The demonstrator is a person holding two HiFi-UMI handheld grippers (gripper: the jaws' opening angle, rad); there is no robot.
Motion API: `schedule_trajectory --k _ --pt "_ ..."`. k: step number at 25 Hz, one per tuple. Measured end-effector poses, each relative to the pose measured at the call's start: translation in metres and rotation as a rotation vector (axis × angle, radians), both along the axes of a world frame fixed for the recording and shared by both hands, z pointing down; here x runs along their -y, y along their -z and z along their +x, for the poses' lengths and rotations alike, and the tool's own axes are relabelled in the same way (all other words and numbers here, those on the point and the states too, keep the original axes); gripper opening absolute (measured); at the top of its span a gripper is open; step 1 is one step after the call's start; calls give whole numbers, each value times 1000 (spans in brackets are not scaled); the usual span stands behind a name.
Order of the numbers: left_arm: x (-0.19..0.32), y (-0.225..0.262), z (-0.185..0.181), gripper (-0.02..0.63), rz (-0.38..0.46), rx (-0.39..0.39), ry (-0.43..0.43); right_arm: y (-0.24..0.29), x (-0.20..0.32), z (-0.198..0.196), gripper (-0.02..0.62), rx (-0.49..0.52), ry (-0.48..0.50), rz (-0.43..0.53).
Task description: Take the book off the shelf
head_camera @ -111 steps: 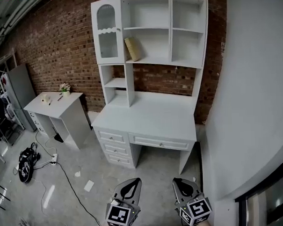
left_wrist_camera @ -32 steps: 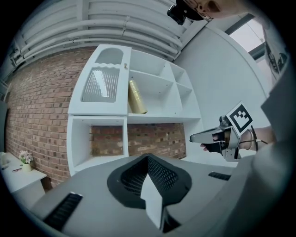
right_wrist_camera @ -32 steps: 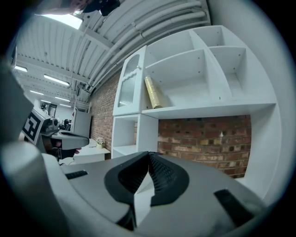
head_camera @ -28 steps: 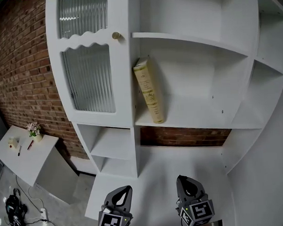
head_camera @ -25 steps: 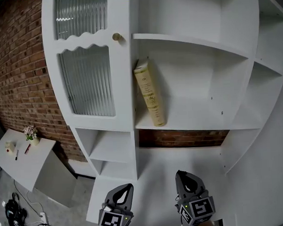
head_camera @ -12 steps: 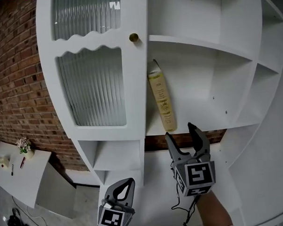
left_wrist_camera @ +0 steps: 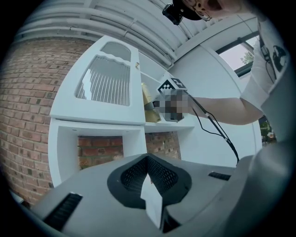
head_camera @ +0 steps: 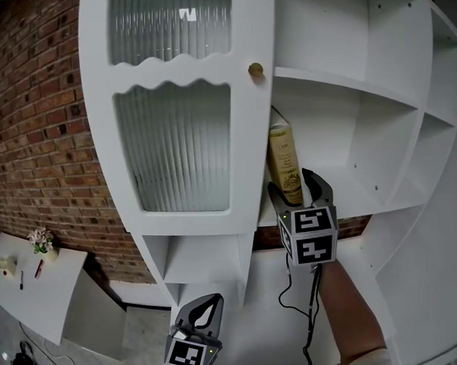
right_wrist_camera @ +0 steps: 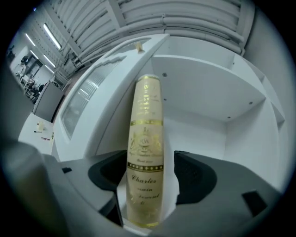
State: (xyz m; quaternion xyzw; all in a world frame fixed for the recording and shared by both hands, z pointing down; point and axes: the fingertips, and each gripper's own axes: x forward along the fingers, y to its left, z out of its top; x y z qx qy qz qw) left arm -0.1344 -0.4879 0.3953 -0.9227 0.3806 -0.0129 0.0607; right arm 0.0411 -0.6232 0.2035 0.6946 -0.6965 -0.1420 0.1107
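A cream book (head_camera: 284, 164) with gold print stands upright on the white shelf (head_camera: 357, 189), against the left wall of its bay. My right gripper (head_camera: 293, 184) is raised to it, one jaw on each side of the lower spine. In the right gripper view the book (right_wrist_camera: 145, 152) fills the gap, with a little space showing beside it; the jaws are opening. My left gripper (head_camera: 206, 306) hangs low in front of the unit, and in its own view the left gripper (left_wrist_camera: 148, 159) is shut on nothing.
A ribbed-glass cabinet door (head_camera: 181, 142) with a brass knob (head_camera: 255, 69) stands just left of the book. More white shelf bays (head_camera: 436, 78) lie to the right. A brick wall (head_camera: 37, 126) and a small white table (head_camera: 36, 269) are at left.
My right gripper rose from low by the desk up to the shelf, opened, and now straddles the book's spine. The left gripper stayed low and shut.
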Motion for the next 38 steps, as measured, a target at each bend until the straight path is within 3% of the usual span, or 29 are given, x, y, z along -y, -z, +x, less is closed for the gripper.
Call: schedule_trajectory --k 8,9,18,38 --pt "2 -10 -12 14 -20 8 17 -4 38 9 272 4 -63 -112" --pt "3 -12 -14 14 -22 10 22 -4 39 10 236 7 -66 -114" --pt "6 -19 -13 15 -38 22 53 -2 33 18 226 9 -49 -90" --pt "-23 -4 45 14 7 24 46 -11 -124 30 224 85 126 96"
